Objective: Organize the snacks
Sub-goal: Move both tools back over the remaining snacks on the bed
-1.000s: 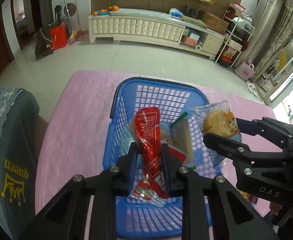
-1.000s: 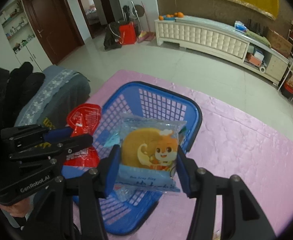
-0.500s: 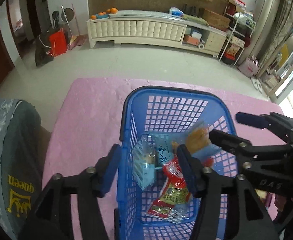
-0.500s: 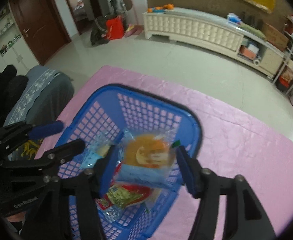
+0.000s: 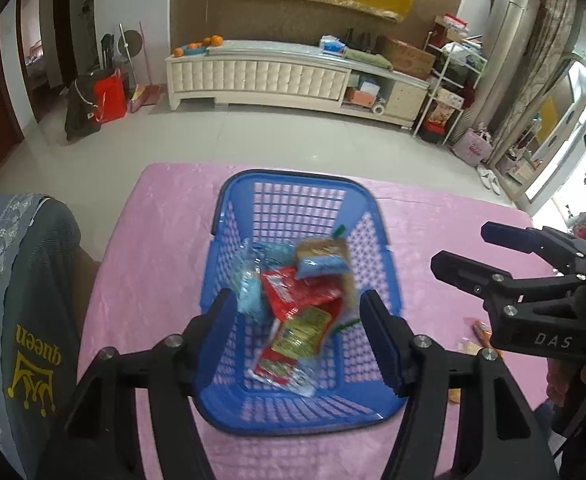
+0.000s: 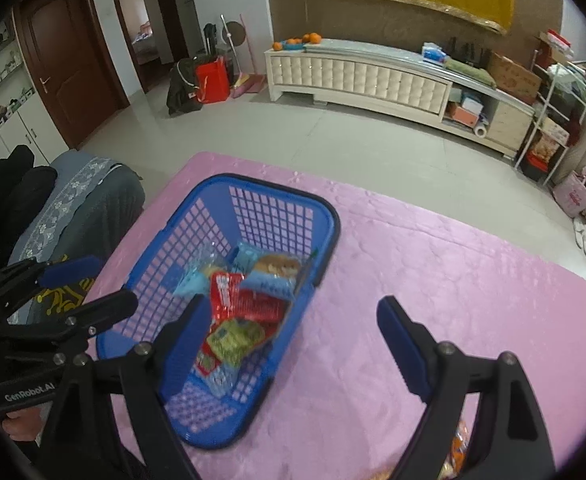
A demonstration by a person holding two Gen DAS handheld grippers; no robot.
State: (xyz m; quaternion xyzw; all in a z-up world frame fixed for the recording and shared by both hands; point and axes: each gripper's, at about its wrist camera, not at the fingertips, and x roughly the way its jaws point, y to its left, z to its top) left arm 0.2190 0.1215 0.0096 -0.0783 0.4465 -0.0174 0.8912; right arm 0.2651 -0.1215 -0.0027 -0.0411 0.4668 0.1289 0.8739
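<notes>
A blue plastic basket (image 5: 293, 174) (image 6: 277, 188) stands on the pink tablecloth. Inside lie a red snack packet (image 5: 297, 292) (image 6: 245, 300), a bun packet with a blue band (image 5: 323, 256) (image 6: 275, 268) and a pale blue clear packet (image 5: 249, 284) (image 6: 195, 280). My left gripper (image 5: 299, 312) (image 6: 111, 284) hovers above the basket's near half, its jaws opening with nothing held between them. My right gripper (image 6: 291, 310) (image 5: 463, 248) hangs over the basket's right rim, jaws also opening and empty.
The pink tablecloth (image 5: 165, 248) (image 6: 433, 272) covers the table to its far edge. A grey chair cover (image 5: 25, 280) (image 6: 81, 204) stands at the left. More loose snacks (image 5: 477, 332) (image 6: 457, 452) lie on the cloth at the near right.
The left gripper let go of the red packet and the right let go of the bun packet; both packets now lie in the basket. Both grippers opened and rose away from it.
</notes>
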